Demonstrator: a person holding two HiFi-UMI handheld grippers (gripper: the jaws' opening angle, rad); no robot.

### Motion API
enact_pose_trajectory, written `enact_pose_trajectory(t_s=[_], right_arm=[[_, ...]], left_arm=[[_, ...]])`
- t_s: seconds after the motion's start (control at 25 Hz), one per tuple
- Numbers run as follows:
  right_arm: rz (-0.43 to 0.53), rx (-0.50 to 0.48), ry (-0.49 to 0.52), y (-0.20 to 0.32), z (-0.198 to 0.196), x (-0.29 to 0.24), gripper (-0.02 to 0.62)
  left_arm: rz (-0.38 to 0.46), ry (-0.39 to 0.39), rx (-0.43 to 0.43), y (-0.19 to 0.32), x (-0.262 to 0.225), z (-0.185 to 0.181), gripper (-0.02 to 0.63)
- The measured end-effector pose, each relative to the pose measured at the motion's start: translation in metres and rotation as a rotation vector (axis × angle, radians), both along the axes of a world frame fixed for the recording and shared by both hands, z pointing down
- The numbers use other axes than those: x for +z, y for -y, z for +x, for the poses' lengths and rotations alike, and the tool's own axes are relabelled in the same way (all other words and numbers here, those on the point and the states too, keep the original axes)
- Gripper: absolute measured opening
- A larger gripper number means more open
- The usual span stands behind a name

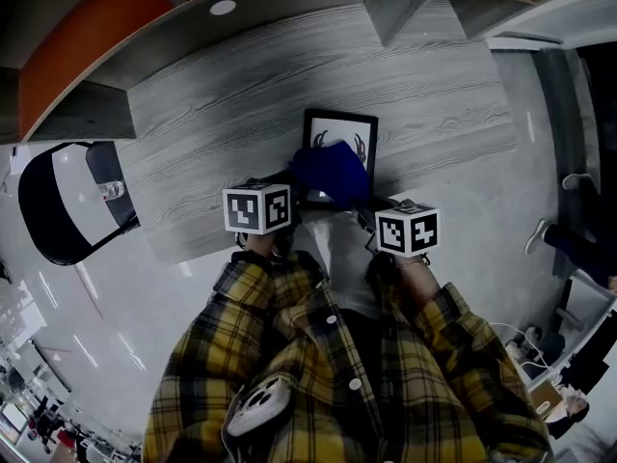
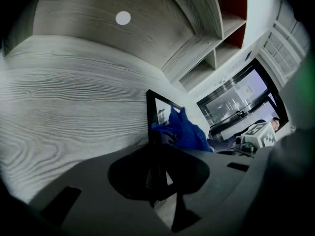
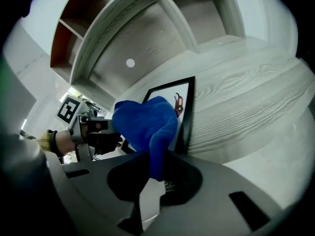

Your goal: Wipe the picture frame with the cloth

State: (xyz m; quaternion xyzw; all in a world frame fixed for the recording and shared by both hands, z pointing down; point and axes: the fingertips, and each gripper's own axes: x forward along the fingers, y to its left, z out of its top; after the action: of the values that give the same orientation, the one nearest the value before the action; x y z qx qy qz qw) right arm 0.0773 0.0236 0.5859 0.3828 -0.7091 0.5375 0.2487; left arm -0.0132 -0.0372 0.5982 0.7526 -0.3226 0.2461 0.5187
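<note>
A black picture frame (image 1: 342, 128) with a white print lies on the grey wood-grain desk (image 1: 222, 114), near its front edge. A blue cloth (image 1: 333, 174) is bunched over the frame's near part. My left gripper (image 1: 287, 185) is at the frame's near left corner; in the left gripper view the frame's black edge (image 2: 151, 119) runs down between the jaws of the left gripper (image 2: 156, 173), which grip it. My right gripper (image 3: 157, 173) is shut on a hanging fold of the cloth (image 3: 145, 122), which rests against the frame (image 3: 189, 109).
A black chair (image 1: 58, 201) stands on the floor left of the desk. Grey and red shelf compartments (image 3: 162, 18) rise behind the desk. A white round cap (image 1: 223, 8) marks the desk's far part. A seated person's legs and shoes (image 1: 569, 220) are at the right.
</note>
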Motion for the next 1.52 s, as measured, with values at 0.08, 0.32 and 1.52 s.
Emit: enact_pose_trajectory(t_s=[0.08, 0.32, 1.52], right_arm=[[0.008, 0.03, -0.02, -0.001, 0.019, 0.0, 0.041], [0.027, 0.086, -0.092, -0.005, 0.06, -0.003, 0.041], [0.687, -0.007, 0.163, 0.113, 0.022, -0.276, 0.041]], left_arm=[[-0.001, -0.004, -0.001, 0.0, 0.0, 0.0, 0.08], [0.0, -0.009, -0.003, 0.0, 0.0, 0.001, 0.08], [0.534, -0.433, 0.003, 0.06, -0.256, 0.018, 0.015]])
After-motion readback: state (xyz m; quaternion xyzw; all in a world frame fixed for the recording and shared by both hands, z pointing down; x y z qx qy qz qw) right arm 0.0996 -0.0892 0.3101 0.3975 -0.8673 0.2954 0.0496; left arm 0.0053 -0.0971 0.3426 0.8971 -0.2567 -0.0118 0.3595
